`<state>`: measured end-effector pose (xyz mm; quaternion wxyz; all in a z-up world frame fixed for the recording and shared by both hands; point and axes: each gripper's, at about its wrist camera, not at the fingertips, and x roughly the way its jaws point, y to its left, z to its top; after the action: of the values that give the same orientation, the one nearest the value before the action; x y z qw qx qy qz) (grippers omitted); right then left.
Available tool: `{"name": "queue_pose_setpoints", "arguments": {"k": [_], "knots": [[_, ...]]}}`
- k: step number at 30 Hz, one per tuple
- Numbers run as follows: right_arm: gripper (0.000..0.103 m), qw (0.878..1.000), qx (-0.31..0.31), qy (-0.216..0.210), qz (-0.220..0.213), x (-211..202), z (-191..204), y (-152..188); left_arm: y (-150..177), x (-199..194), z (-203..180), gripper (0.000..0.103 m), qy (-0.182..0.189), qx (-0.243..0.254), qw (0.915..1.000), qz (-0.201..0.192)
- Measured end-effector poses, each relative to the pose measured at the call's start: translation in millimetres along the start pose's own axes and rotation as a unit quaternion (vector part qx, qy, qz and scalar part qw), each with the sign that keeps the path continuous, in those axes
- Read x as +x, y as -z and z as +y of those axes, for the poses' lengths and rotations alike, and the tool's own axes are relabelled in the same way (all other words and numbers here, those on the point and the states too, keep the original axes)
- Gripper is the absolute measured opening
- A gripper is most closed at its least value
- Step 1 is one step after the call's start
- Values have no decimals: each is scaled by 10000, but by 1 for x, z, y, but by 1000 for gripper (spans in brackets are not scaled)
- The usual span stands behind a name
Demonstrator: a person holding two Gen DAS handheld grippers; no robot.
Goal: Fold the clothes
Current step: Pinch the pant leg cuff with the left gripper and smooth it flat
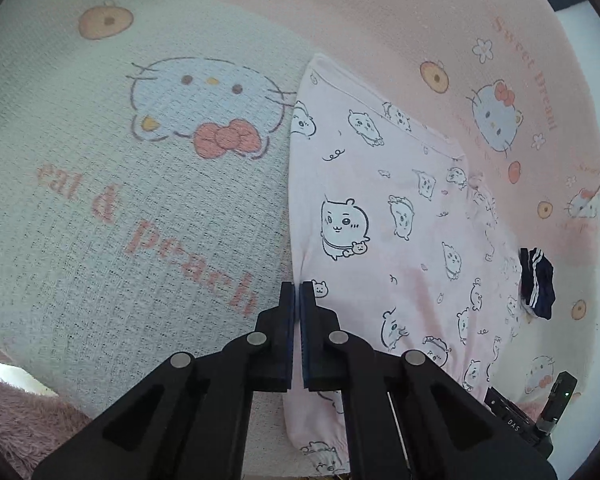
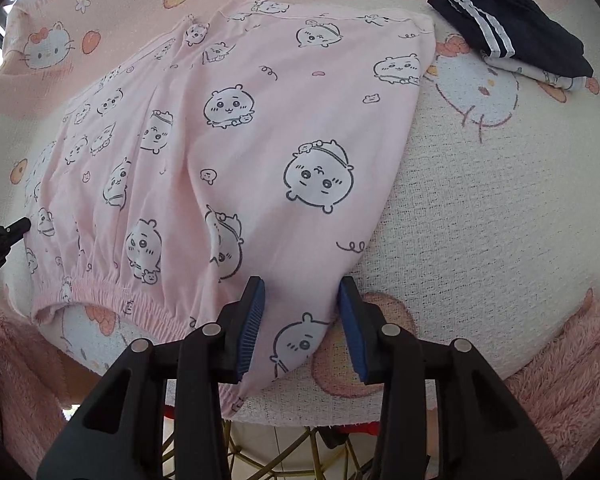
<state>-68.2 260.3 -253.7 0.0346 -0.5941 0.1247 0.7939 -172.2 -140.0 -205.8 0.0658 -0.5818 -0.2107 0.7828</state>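
A pink garment (image 1: 400, 220) printed with cartoon animals lies flat on the cat-print blanket (image 1: 120, 200). Its gathered elastic waistband (image 2: 112, 292) faces the near edge. My left gripper (image 1: 298, 290) is shut right on the garment's left edge, and a thin strip of cloth appears pinched between the pads. In the right wrist view its tip (image 2: 22, 225) touches that same edge of the garment (image 2: 240, 140). My right gripper (image 2: 301, 282) stands open astride the garment's near right corner. Cloth lies between its blue pads (image 2: 250, 320), which do not press it.
A folded navy garment with white stripes (image 2: 512, 36) lies on the blanket (image 2: 480, 220) at the far right, also seen beside the pink one (image 1: 536, 288). A fluffy pink cover (image 2: 560, 360) lines the near edge. A wire frame (image 2: 300, 452) shows below it.
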Motion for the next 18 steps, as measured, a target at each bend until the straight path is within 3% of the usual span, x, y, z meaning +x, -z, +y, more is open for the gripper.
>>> {"name": "queue_pose_setpoints", "arguments": {"k": [5, 8, 10, 12, 16, 18], "knots": [[39, 10000, 14, 77, 24, -1, -2, -1, -1, 7, 17, 5, -104, -439, 9983, 357], [39, 9978, 19, 653, 80, -2, -1, 3, 3, -18, 18, 5, -480, -413, 9980, -31], [39, 9983, 160, 563, 31, -6, -7, 5, 8, -25, 14, 5, 55, -403, 9991, 70], [39, 9992, 254, 319, -56, -12, -10, 6, 18, -24, -3, 5, 606, -127, 9977, 278], [39, 9997, -156, -24, -211, -19, 10, 10, 36, -8, -43, 5, 290, 807, 9944, 617], [39, 9989, -366, -166, -221, -20, 21, 15, 43, 3, -44, 5, 89, 868, 9927, 834]]}}
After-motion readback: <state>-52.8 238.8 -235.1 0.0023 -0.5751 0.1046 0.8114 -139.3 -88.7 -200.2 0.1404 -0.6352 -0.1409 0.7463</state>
